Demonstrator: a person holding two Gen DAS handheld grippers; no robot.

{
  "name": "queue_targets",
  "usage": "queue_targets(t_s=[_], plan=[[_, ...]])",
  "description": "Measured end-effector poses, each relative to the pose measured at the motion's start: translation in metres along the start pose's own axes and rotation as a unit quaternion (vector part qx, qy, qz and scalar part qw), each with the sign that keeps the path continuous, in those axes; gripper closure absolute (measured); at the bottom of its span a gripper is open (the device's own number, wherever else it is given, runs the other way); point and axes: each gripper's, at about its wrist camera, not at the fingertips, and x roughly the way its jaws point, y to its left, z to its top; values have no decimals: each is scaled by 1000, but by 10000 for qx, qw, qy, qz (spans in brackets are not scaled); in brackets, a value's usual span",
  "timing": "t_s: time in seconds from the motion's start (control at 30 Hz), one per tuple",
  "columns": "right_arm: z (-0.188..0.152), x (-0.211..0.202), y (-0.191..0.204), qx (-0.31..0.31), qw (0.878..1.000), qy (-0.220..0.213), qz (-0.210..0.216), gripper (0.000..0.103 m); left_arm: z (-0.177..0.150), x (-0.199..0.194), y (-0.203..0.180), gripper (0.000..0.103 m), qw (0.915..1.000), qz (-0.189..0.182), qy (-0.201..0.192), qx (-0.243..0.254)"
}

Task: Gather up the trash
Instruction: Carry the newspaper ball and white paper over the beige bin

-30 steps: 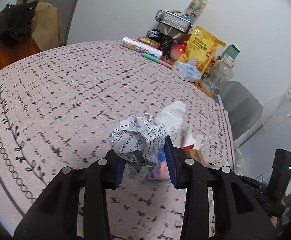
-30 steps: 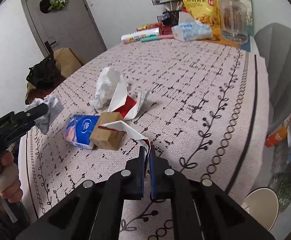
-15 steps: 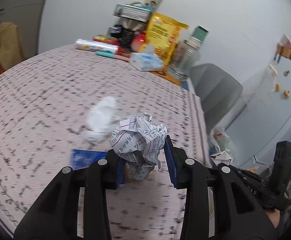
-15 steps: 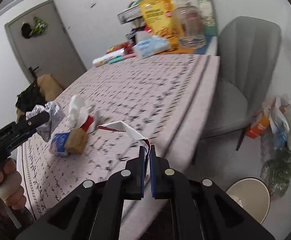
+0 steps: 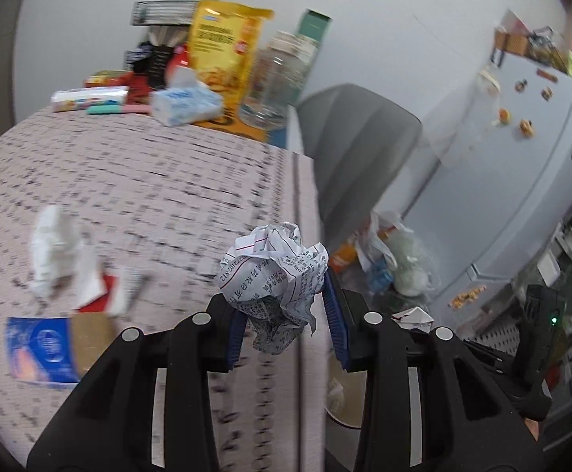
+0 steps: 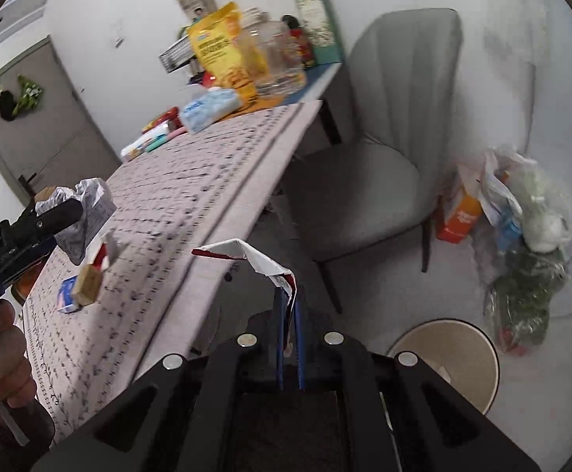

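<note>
Past the table [image 6: 191, 212] edge stands the beige bin [image 6: 447, 358], yet the left gripper [image 5: 284, 314], clamped on a crumpled paper ball [image 5: 274, 275], and the right gripper [image 6: 289, 303], pinching a folded wrapper [image 6: 246, 253], seem short of it, so release risks floor litter.

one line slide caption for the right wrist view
Right gripper pinching a torn paper scrap past the table edge, with a round bin on the floor below.

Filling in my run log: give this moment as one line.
left gripper: shut on crumpled paper | right gripper: shut on torn wrapper | bin: on floor
</note>
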Motion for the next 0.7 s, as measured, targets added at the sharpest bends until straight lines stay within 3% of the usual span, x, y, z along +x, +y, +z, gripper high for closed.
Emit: queue_targets(t_s=[0.33, 0.7], plan=[[-20, 1, -68, 613, 9977, 79, -275, 96, -13, 59, -59, 67, 9970, -242, 624, 387], [-46, 15, -137, 1234, 9906, 175, -571, 94, -34, 119, -115, 67, 9875, -473, 1267, 804]])
